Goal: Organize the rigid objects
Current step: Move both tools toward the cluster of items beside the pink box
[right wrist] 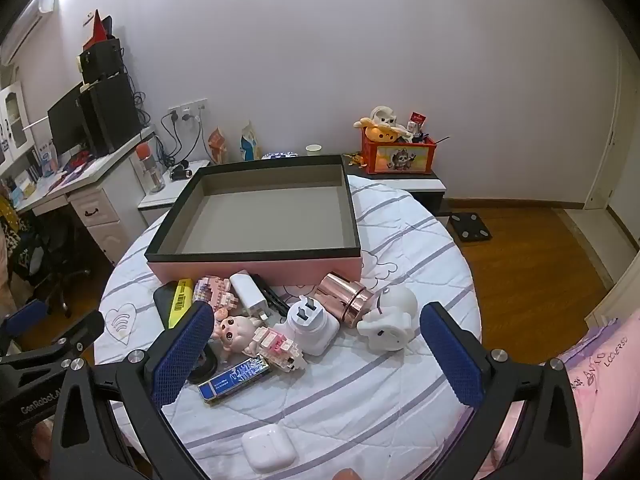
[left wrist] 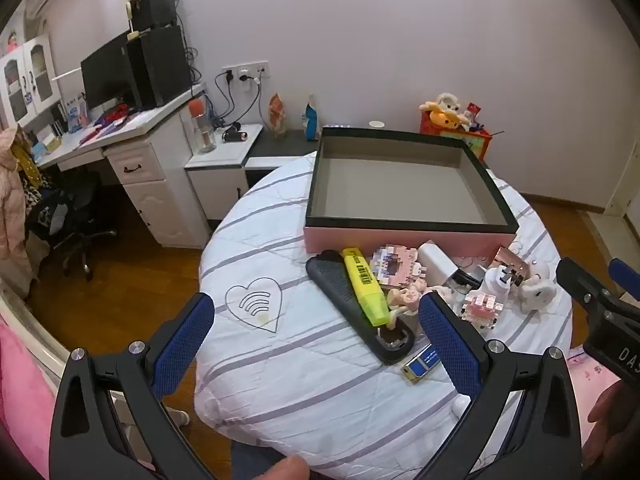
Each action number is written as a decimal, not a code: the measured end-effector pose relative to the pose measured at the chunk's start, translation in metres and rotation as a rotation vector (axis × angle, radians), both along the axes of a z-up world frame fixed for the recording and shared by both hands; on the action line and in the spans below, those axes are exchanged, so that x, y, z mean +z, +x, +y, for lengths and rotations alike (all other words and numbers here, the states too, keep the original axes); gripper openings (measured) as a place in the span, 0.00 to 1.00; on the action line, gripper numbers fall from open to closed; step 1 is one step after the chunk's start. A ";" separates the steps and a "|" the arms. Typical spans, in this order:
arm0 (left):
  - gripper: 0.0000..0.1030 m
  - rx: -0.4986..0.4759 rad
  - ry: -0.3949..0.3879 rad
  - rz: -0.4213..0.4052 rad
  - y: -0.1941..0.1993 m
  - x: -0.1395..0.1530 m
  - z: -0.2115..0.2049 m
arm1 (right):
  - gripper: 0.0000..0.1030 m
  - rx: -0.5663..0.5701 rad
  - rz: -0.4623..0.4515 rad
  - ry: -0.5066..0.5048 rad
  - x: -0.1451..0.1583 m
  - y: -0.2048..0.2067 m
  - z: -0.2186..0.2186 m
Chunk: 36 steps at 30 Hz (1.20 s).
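Observation:
An empty pink box [left wrist: 400, 236] [right wrist: 256, 266] with a black rim stands at the back of the round table. In front of it lie a yellow highlighter [left wrist: 366, 286] [right wrist: 179, 300] on a black case [left wrist: 340, 292], pink brick models [left wrist: 394, 266] [right wrist: 276, 342], a white charger [left wrist: 438, 262] [right wrist: 248, 292], a white adapter [right wrist: 312, 326], a rose-gold tin [right wrist: 346, 296], a white elephant figure [right wrist: 390, 322], a pig doll [right wrist: 234, 330], a blue lighter [left wrist: 420, 364] [right wrist: 236, 376] and a white earbud case [right wrist: 269, 446]. My left gripper [left wrist: 316, 340] is open above the table's front. My right gripper [right wrist: 316, 352] is open above the pile.
The table wears a white quilt with grey stripes [left wrist: 304, 360] [right wrist: 400, 380]. A desk with a monitor [left wrist: 108, 76] stands at the left. A low cabinet behind holds a red toy crate [right wrist: 396, 156]. A black scale [right wrist: 470, 228] lies on the wooden floor at the right.

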<state>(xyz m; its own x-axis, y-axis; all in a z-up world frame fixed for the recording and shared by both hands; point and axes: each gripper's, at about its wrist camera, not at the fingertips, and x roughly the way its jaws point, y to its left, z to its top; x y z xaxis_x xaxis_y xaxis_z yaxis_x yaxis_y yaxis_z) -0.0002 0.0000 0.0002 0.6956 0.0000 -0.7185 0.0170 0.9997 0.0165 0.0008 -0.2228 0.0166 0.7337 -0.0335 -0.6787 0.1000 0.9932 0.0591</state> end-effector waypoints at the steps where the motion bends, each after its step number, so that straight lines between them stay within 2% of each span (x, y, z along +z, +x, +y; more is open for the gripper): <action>1: 1.00 -0.001 -0.002 -0.002 0.000 0.000 0.000 | 1.00 0.001 0.006 -0.004 0.000 0.000 0.000; 5: 1.00 -0.004 -0.017 -0.009 -0.006 0.000 0.006 | 1.00 -0.001 0.006 -0.012 -0.001 0.001 0.001; 12: 1.00 -0.002 0.005 -0.027 -0.007 0.008 0.002 | 1.00 -0.010 -0.012 -0.011 0.005 -0.002 -0.006; 16: 1.00 -0.013 -0.042 -0.014 -0.002 0.008 0.006 | 1.00 -0.012 -0.015 -0.010 0.005 -0.004 -0.007; 18: 1.00 -0.001 -0.039 -0.018 -0.001 0.008 0.008 | 1.00 -0.016 -0.009 -0.006 0.004 -0.002 -0.009; 21: 1.00 0.013 -0.021 -0.032 0.000 0.004 0.010 | 1.00 -0.013 0.004 -0.003 -0.001 0.001 -0.012; 26: 1.00 -0.017 -0.062 0.002 0.005 -0.010 0.012 | 1.00 -0.010 0.032 0.011 -0.012 0.006 -0.018; 30: 1.00 -0.011 -0.018 0.028 0.010 -0.021 0.007 | 1.00 -0.001 0.064 0.013 -0.023 0.010 -0.021; 36: 1.00 -0.027 -0.013 0.037 0.012 -0.027 0.002 | 1.00 0.016 0.069 0.021 -0.028 0.013 -0.020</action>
